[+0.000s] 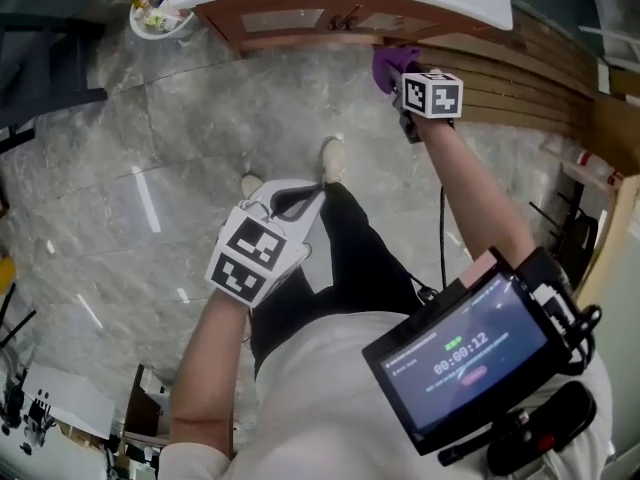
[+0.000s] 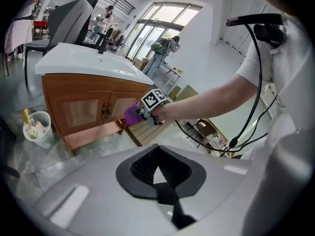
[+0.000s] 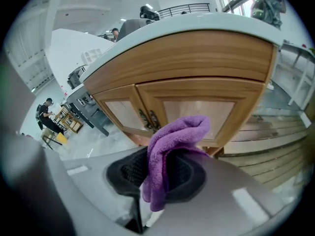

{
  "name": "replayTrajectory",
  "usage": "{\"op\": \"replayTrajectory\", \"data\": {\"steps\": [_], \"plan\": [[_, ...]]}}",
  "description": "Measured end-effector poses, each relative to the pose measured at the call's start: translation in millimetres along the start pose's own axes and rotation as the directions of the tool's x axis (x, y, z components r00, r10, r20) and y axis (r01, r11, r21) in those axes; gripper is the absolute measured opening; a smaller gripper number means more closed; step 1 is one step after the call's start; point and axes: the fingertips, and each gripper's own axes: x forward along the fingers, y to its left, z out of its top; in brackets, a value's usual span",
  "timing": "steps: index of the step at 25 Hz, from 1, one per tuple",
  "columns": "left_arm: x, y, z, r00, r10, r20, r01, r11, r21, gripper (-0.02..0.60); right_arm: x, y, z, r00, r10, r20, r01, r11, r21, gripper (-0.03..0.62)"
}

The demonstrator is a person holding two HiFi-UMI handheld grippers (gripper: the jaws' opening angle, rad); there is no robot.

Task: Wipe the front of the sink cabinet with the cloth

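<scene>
The sink cabinet point(image 1: 300, 23) is wooden with two panelled doors under a white basin top; it also shows in the left gripper view point(image 2: 88, 112) and fills the right gripper view point(image 3: 197, 102). My right gripper point(image 1: 402, 80) is shut on the purple cloth point(image 1: 392, 65) at the cabinet's right front corner, close to the right door. The cloth point(image 3: 172, 146) hangs folded out of the right gripper point(image 3: 155, 181), a short way off the wood. My left gripper point(image 1: 292, 204) is held back near my body, its jaws point(image 2: 160, 173) shut on nothing and pointed at the cabinet.
A white waste bin point(image 1: 158, 13) with rubbish stands on the marble floor left of the cabinet. Wooden slats point(image 1: 530, 68) lie to its right. My shoes point(image 1: 332, 158) are in front of it. A cable hangs from my right arm. People stand in the background.
</scene>
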Motion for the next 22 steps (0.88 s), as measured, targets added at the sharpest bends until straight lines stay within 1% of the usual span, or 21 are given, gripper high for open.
{"op": "replayTrajectory", "data": {"steps": [5,8,11,16,19,22], "plan": [[45,-11,24,0.999,-0.023,-0.023,0.023,1.0,0.013,0.005,-15,-96,-16,0.995,-0.091,-0.03,0.093,0.994,0.064,0.072],[66,-14,39,0.999,-0.026,-0.025,0.026,1.0,0.013,0.005,-14,-140,-19,0.991,-0.127,-0.051,0.13,0.989,0.075,0.072],[84,-13,51,0.999,-0.019,-0.026,0.019,1.0,0.015,0.005,-8,-174,-15,0.986,-0.154,-0.061,0.157,0.986,0.062,0.072],[104,-8,62,1.0,-0.006,-0.021,0.007,1.0,0.001,0.005,11,-212,-8,0.975,-0.194,-0.109,0.195,0.981,-0.006,0.072],[111,-5,64,1.0,0.001,-0.019,-0.001,1.0,-0.014,0.005,20,-219,-5,0.97,-0.201,-0.134,0.198,0.98,-0.033,0.072],[116,-3,65,1.0,0.01,-0.019,-0.01,1.0,-0.025,0.005,30,-217,1,0.972,-0.193,-0.136,0.187,0.981,-0.059,0.072]]}}
